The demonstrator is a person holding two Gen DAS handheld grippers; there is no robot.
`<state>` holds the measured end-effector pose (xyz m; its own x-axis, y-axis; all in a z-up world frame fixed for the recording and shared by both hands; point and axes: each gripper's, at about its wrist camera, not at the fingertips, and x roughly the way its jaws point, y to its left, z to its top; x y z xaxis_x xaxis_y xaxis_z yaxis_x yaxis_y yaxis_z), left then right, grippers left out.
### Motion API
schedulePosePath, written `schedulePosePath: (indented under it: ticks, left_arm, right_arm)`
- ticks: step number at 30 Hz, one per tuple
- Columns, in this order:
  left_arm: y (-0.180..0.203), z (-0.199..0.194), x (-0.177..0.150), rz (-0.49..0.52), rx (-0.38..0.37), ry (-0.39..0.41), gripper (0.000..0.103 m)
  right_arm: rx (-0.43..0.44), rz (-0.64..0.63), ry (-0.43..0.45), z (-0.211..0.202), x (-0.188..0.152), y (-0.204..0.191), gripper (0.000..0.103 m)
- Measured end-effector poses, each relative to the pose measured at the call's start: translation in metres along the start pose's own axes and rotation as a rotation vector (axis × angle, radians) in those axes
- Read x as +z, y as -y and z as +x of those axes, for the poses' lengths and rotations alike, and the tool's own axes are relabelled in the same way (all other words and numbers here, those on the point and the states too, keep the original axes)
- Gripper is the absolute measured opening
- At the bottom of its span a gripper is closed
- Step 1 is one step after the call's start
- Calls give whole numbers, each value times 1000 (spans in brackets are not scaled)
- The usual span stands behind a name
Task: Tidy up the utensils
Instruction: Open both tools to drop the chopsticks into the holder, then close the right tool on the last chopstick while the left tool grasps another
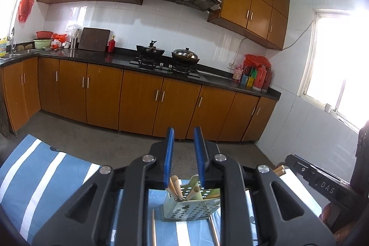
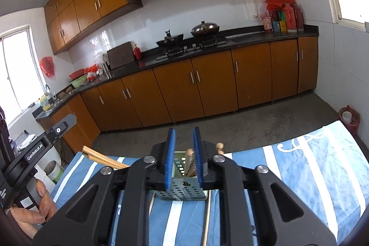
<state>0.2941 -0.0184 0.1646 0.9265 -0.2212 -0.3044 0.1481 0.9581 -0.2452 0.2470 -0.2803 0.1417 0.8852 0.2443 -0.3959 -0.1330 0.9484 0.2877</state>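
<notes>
Cloth (image 1: 41, 179), blue with white stripes, covers the table in both views. On it stands the holder (image 1: 191, 206), a green perforated caddy, with several chopsticks (image 1: 175, 187) upright in it. Two loose sticks lie on the cloth just in front of it, one (image 1: 153, 227) at its left corner, the other (image 1: 214, 232) at its right.

The left gripper (image 1: 184, 153) hangs above the holder, its blue pads parted with only air between them, gripping nothing. At the right edge of that view, the other tool's black body shows.

From the right wrist, a hand (image 2: 34, 211) grasps the left tool's handle at the far left, and a bundle of chopsticks (image 2: 101, 158) pokes out beside it; what they rest on is hidden. The right gripper (image 2: 184, 153) also hovers over the holder (image 2: 182, 188), pads apart and holding nothing, with stick tips (image 2: 190, 160) seen between the pads.
</notes>
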Motion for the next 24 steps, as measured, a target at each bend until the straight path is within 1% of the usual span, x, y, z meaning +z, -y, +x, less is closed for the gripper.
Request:
schedulePosePath:
  ticks: [4,6,9,10,12,13,15,16,17,21,23,24]
  left_arm:
    - [-4,-23,-1,-2,-4,11,27]
    - [-10,-37,-7,5,4,4,28]
    - [-22,-52,-23,12,22,-31,29]
    - [-29,-57,-34,14,31,-52,31]
    - [-40,-61,-53,25,58,-94,34]
    - [-45,-61,-62,35,72,-113,34]
    - [-57,-58,-90,78,122,-173,34]
    - [-61,-56,-98,86,136,-193,34]
    - [-69,-51,-113,88,153,-239,34]
    - [-89,-39,-154,63,171,-352,34]
    - [-93,-36,-171,60,167,-395,36]
    - [-94,-34,-177,60,163,-411,37]
  right_arm:
    - [-26,-1,39,-22,-2,10,18]
    - [-39,5,42,-29,-6,18,18]
    - [-75,20,9,-38,-29,39,18]
    - [-88,20,-4,-38,-36,44,18]
    - [-121,24,-45,-36,-54,56,18]
    - [-131,35,-81,-33,-67,63,18]
    - [-142,55,-141,-24,-88,73,18]
    - [-152,66,-178,-18,-102,78,18]
    - [-155,75,-215,-12,-115,80,18]
    - [-136,84,-327,8,-161,73,18]
    - [-104,83,-385,20,-181,62,29]
    - [-94,75,-401,24,-188,57,37]
